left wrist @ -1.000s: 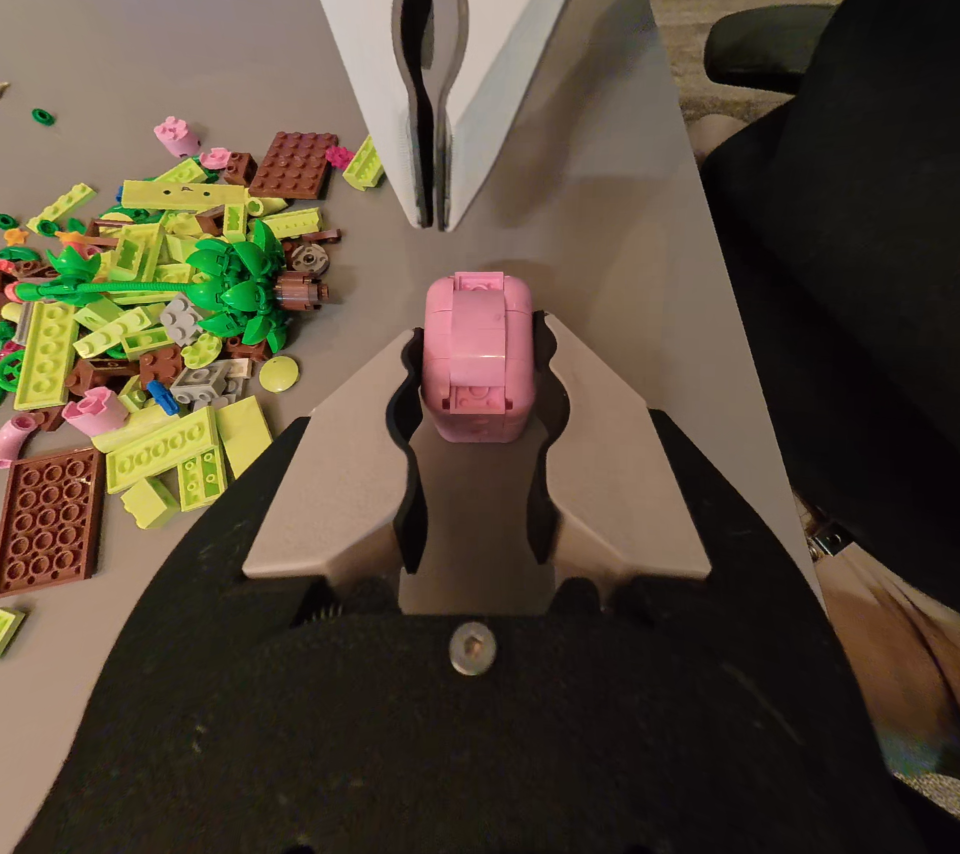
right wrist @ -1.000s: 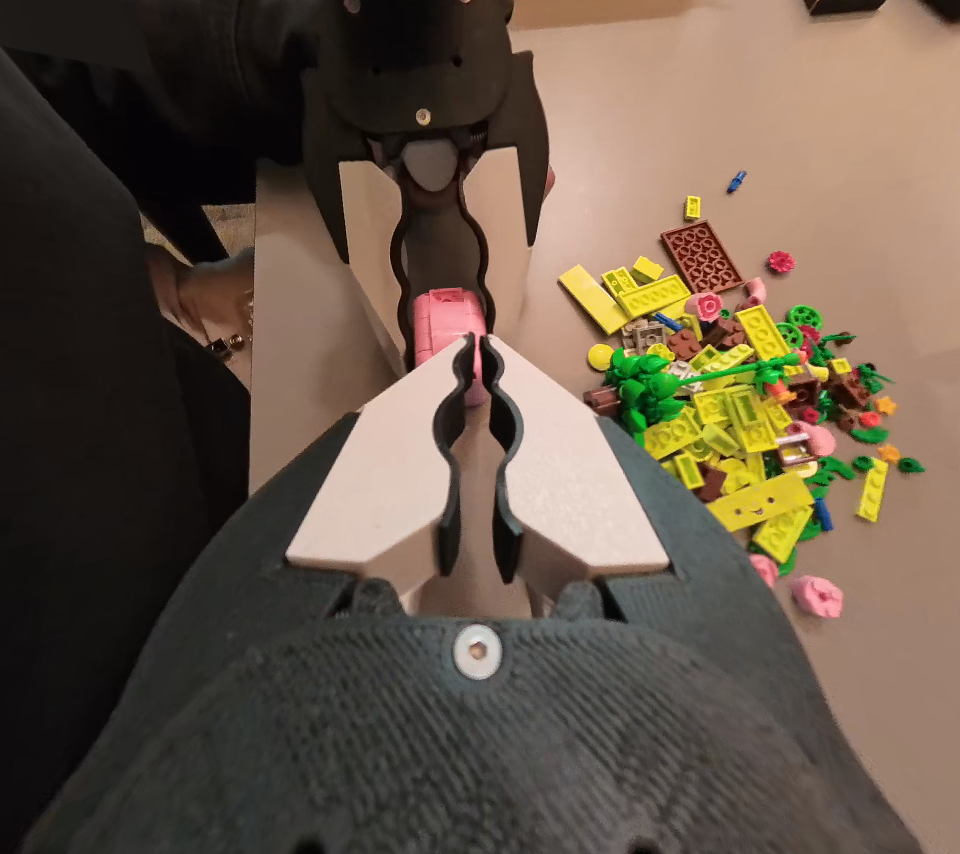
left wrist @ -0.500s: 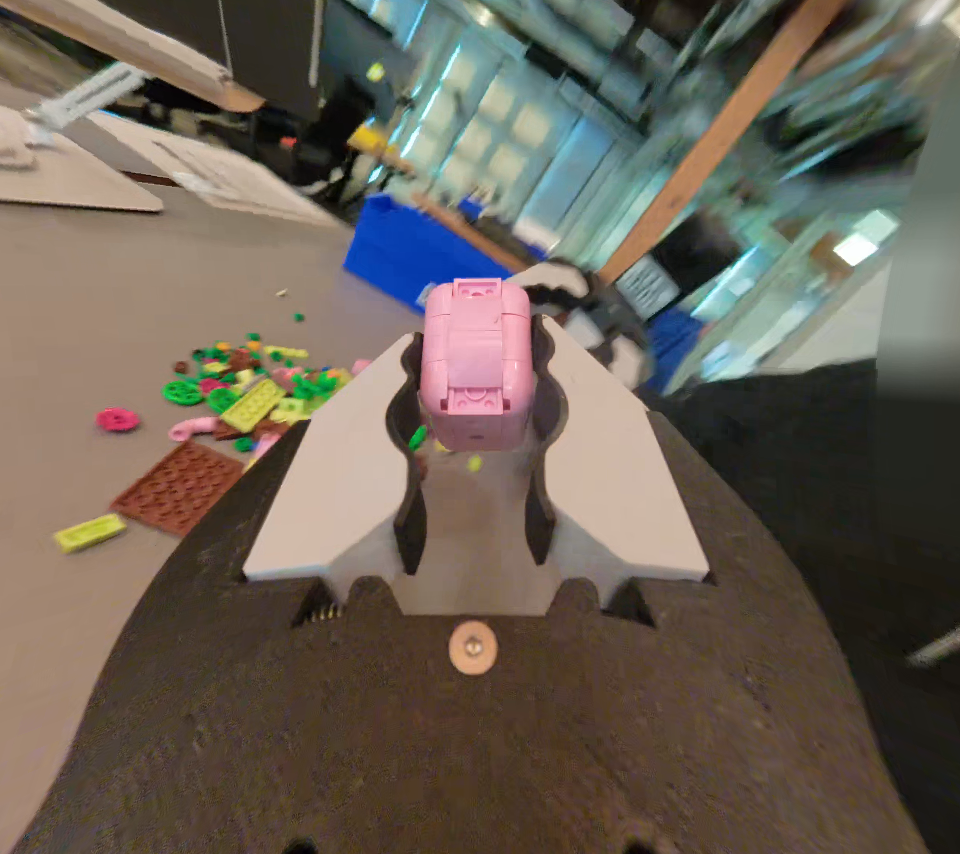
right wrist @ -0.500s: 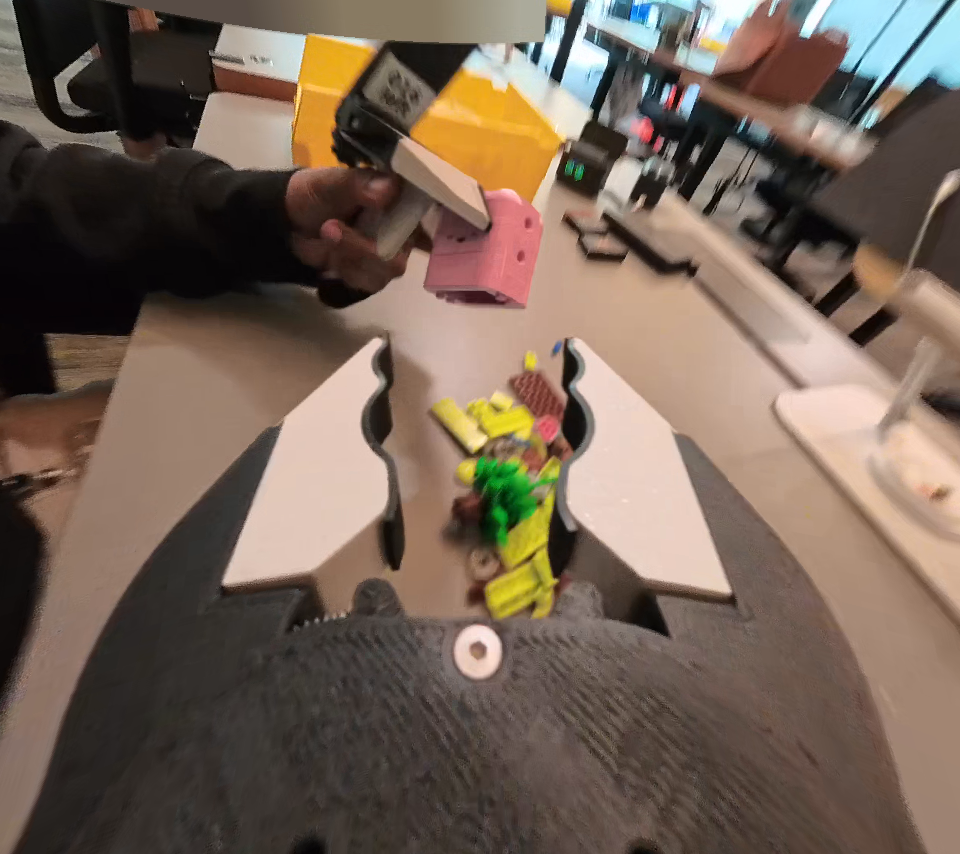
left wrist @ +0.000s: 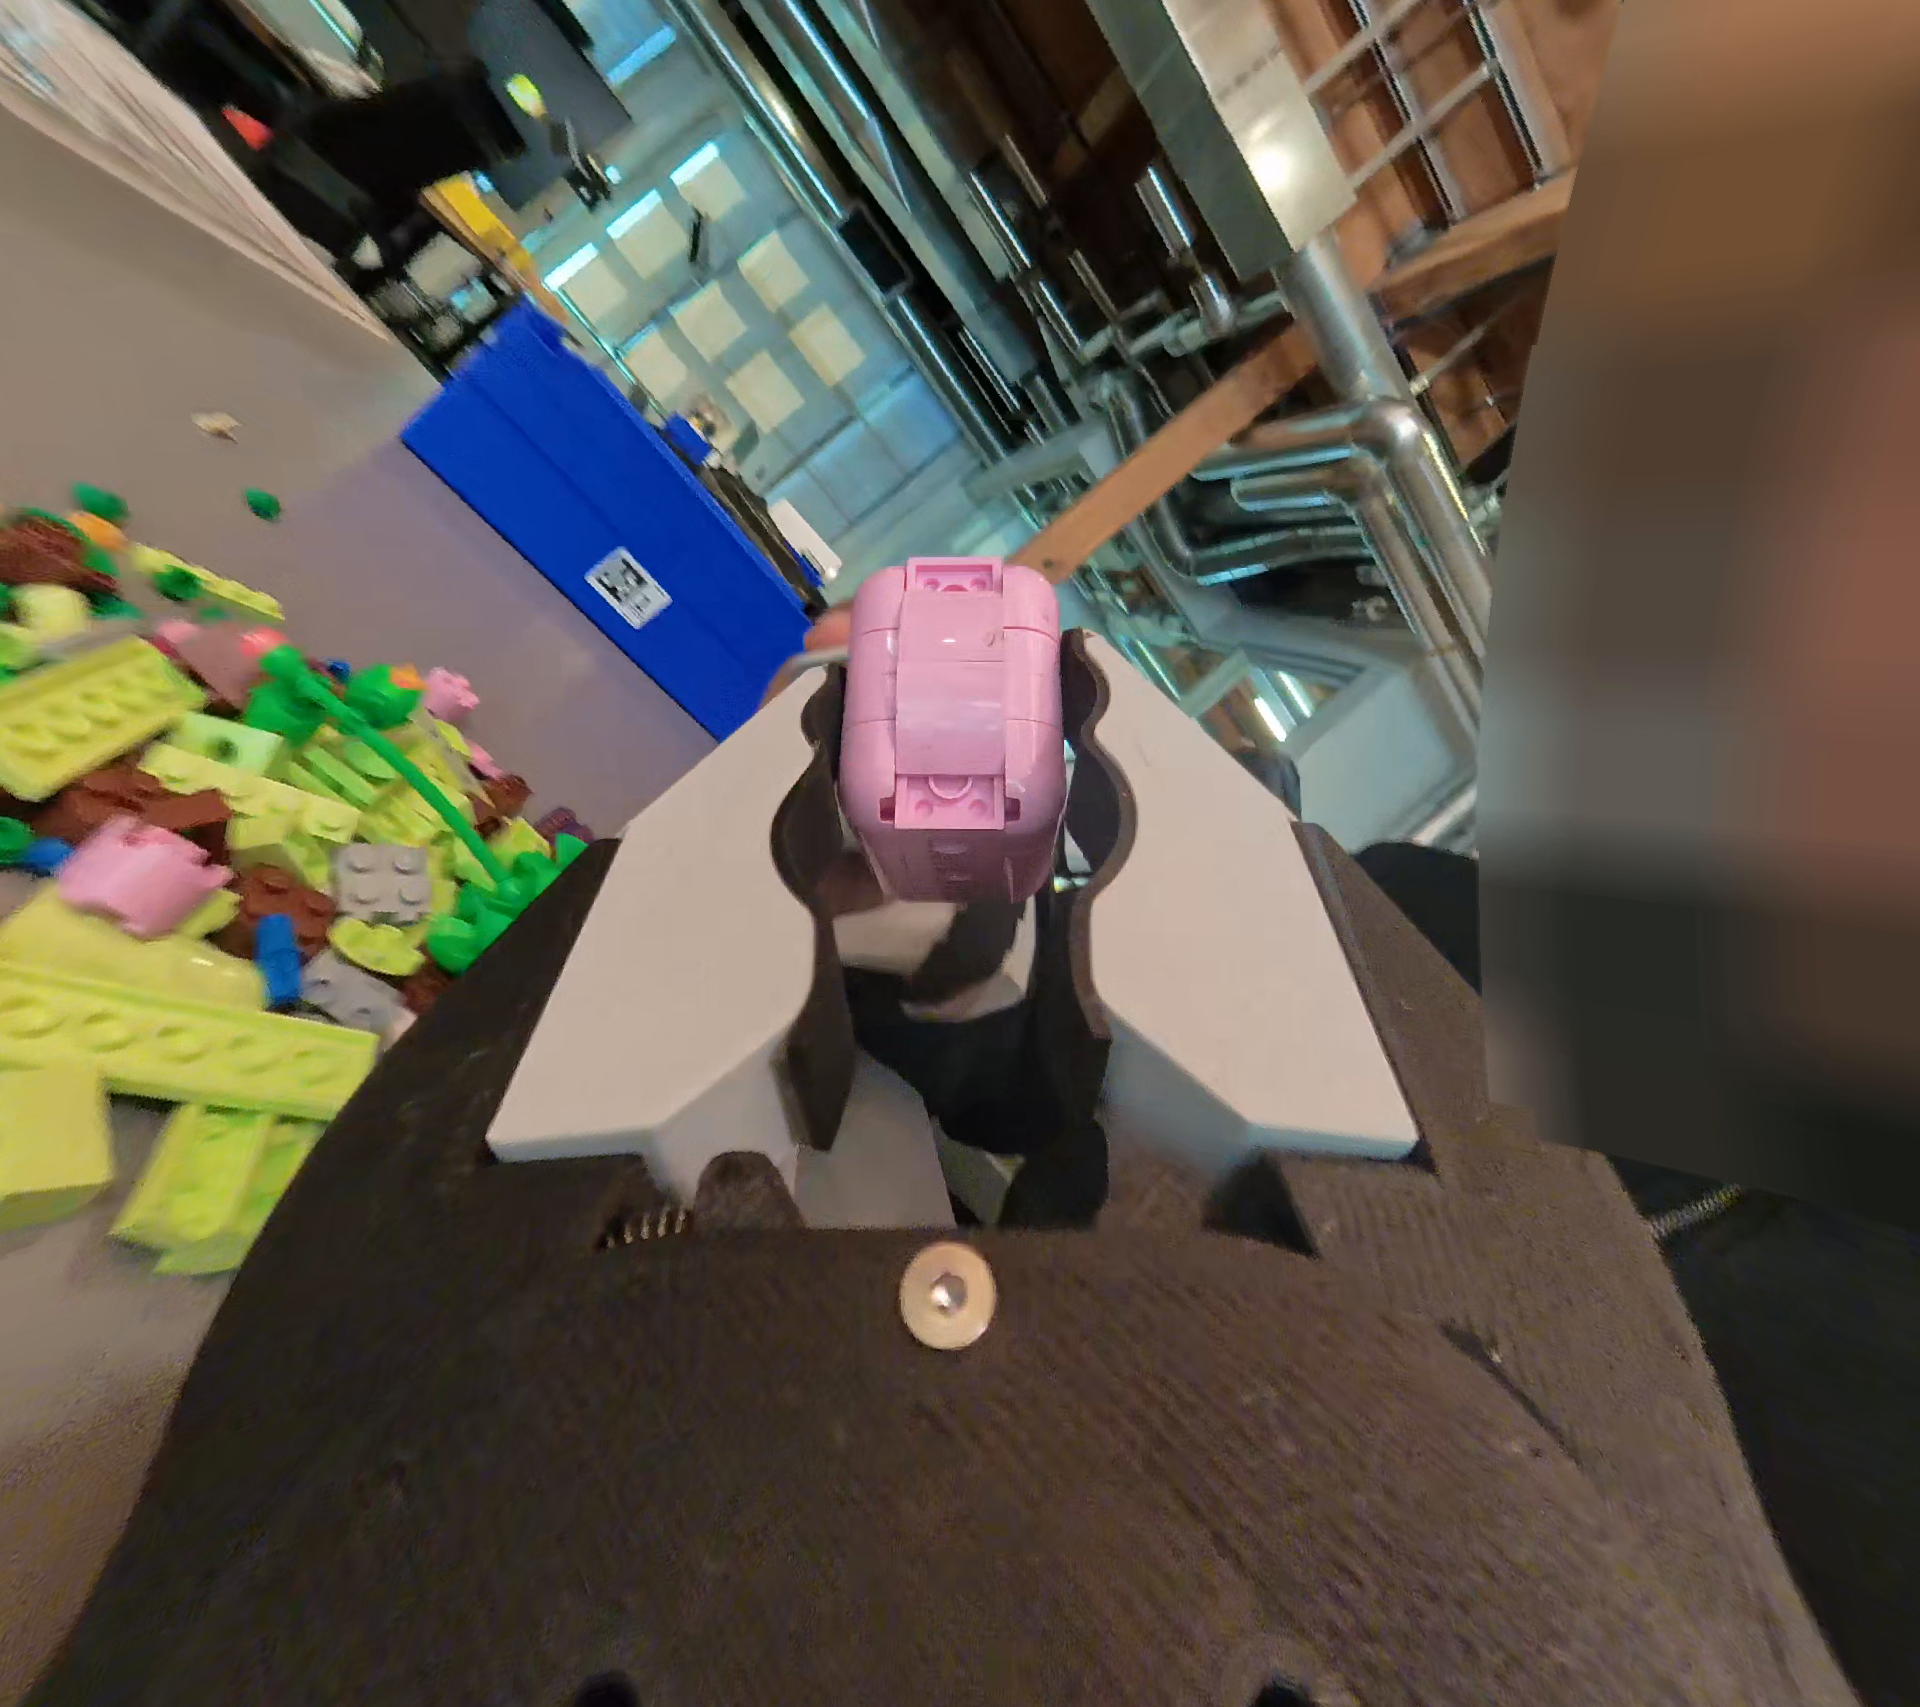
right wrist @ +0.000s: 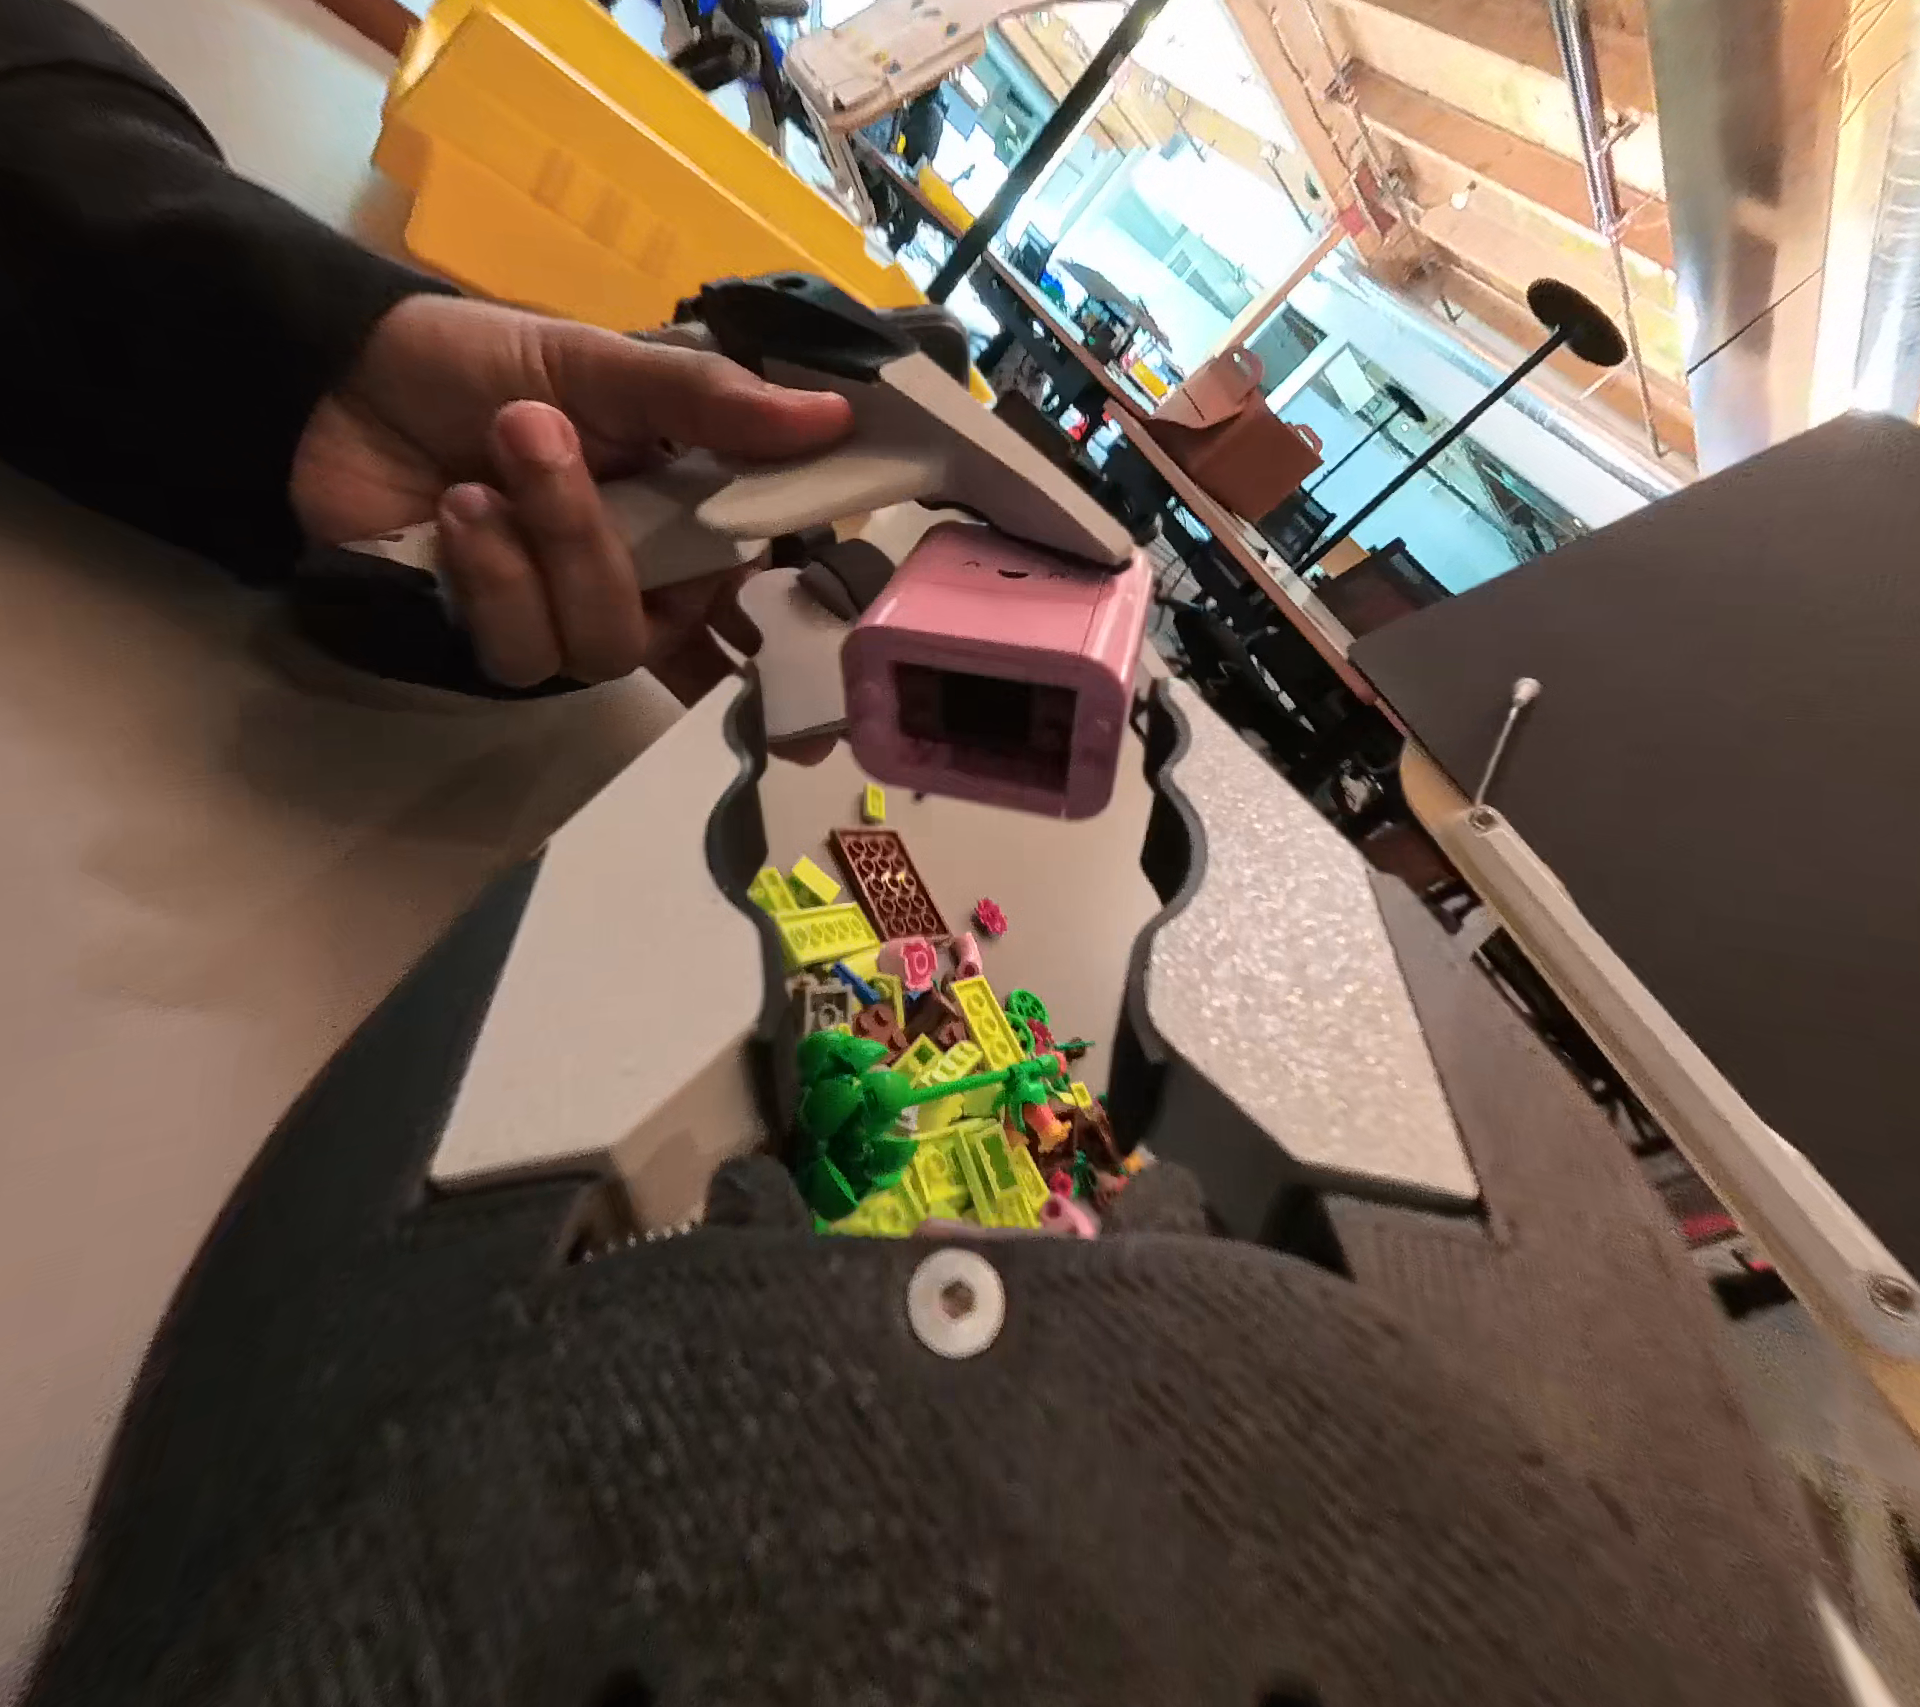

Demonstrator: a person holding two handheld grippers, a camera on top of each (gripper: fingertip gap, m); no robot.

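The left claw grips a pink brick block between its fingertips, raised above the grey desk. A brick pile lies left, a blue bin behind.

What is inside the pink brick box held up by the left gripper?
The pink brick box shows its open side in the right wrist view: a dark hollow, apparently empty near the opening. Its depths are in shadow, so small pieces there cannot be excluded.

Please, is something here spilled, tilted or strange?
Loose toy bricks lie in a scattered heap on the grey table, not sorted. The left gripper holds the pink brick box in the air, tipped so its dark hollow opening faces the open right gripper. Nothing looks broken.
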